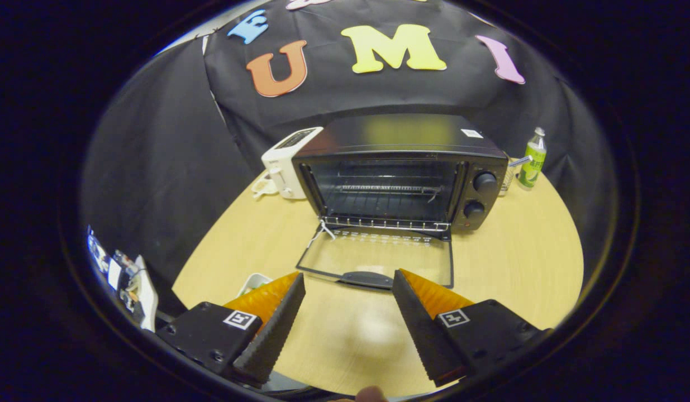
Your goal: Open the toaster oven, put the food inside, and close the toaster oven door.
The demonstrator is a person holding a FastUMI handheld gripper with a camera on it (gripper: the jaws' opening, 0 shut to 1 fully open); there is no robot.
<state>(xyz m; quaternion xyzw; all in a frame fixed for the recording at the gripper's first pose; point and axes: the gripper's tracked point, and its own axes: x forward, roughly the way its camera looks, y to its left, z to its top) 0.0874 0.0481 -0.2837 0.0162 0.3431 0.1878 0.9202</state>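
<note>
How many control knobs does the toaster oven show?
2: upper knob and lower knob, stacked on the toaster oven beside its open door. Gripper jaws open, empty.

Glossy black metal on the toaster oven, wire rack of bright metal, clear glass in the lowered door; smooth pale wood-look worktop; white plastic toaster; ribbed, matt pads, gripper spread apart

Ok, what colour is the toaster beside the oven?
White, clearest in the gripper view: the toaster stands against the black oven. The tool is open.
</note>
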